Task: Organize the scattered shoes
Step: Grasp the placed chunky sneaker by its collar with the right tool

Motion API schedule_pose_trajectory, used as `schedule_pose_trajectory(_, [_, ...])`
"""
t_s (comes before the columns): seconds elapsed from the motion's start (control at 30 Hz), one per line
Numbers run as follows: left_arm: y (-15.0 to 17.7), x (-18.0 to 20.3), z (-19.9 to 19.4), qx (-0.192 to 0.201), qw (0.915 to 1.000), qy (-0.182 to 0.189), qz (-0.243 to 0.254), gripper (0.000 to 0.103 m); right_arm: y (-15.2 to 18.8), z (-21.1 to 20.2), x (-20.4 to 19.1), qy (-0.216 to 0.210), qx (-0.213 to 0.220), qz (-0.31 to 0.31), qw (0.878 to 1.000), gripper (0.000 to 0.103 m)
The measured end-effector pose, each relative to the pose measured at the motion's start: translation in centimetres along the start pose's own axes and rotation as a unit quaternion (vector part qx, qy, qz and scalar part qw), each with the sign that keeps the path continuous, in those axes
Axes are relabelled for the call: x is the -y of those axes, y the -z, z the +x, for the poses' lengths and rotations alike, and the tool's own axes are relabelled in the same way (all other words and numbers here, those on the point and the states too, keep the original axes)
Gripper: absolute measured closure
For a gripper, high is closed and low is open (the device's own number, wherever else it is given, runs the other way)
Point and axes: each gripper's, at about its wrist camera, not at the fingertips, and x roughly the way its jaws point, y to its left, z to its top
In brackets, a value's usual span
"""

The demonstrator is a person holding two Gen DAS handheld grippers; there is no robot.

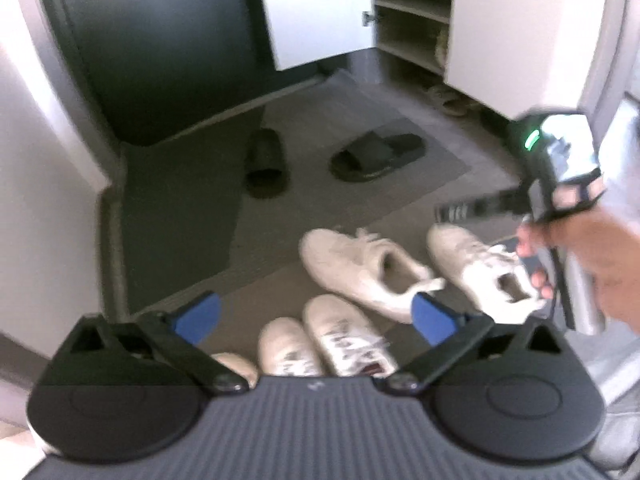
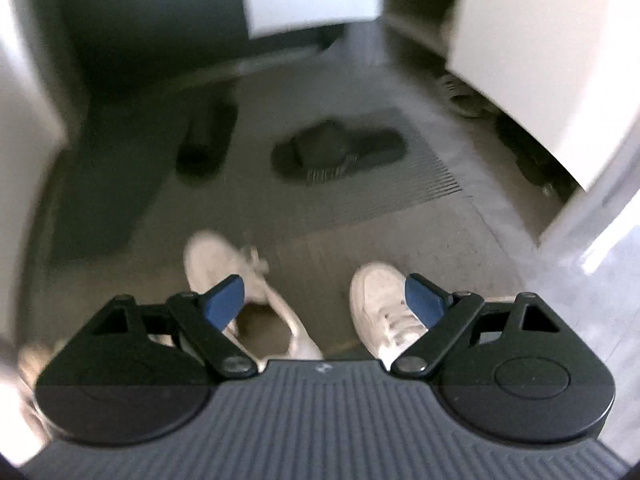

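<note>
Shoes scattered on entry floor; nothing is held by either gripper.

Left wrist view: left gripper [image 1: 316,314] is seen spread wide, jaws released, nothing between the pads. White sneaker pair [image 1: 372,276] lies at 12–1 o'clock just past the tips, long axes running toward 10–11 o'clock, heel openings facing the camera. Second white pair with dark red lettering [image 1: 340,344] sits directly under the jaws at 6 o'clock, toes away, side by side and touching. Two black slides [image 1: 376,156] are well apart from the sneakers at 12 o'clock on the grey mat [image 1: 320,120], one pointing away, one lying crosswise. The right-hand sneaker [image 1: 476,268] of the plain pair is overlapped at 3 o'clock by the person's hand [image 1: 592,260] and the right gripper body; contact cannot be told from blur. Open shoe cabinet [image 1: 412,20] stands at 1 o'clock, shelves mostly bare, sandals on the floor below it.

Right wrist view: right gripper [image 2: 324,300] is open, jaws released and empty. One sneaker [image 2: 248,300] lies behind the left pad, the other [image 2: 380,300] behind the right pad; bare floor shows in the gap. Judged nearer to the plain pair than the left gripper. Either shoe's long axis runs roughly along the pointing line, so a grasp across the collar is judged feasible once the jaws are centred on one shoe. Path to the cabinet is partly crossed by the slides.
</note>
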Motion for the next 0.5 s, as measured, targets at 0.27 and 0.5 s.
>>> schedule_pose_trajectory(0.27, [0.8,-7.7,-1.5,-0.035,0.9894,-0.01,-0.141,0.0,4.8,8.9,-4.5,-0.094,-0.023,-0.17,0.981,0.014])
schedule_pose_trajectory(0.5, [-1.4,-9.7,0.5,-0.064,0.9876,-0.005,-0.143,0.0,4.8,14.7,-5.3,-0.09,-0.038,-0.221,0.97,0.012])
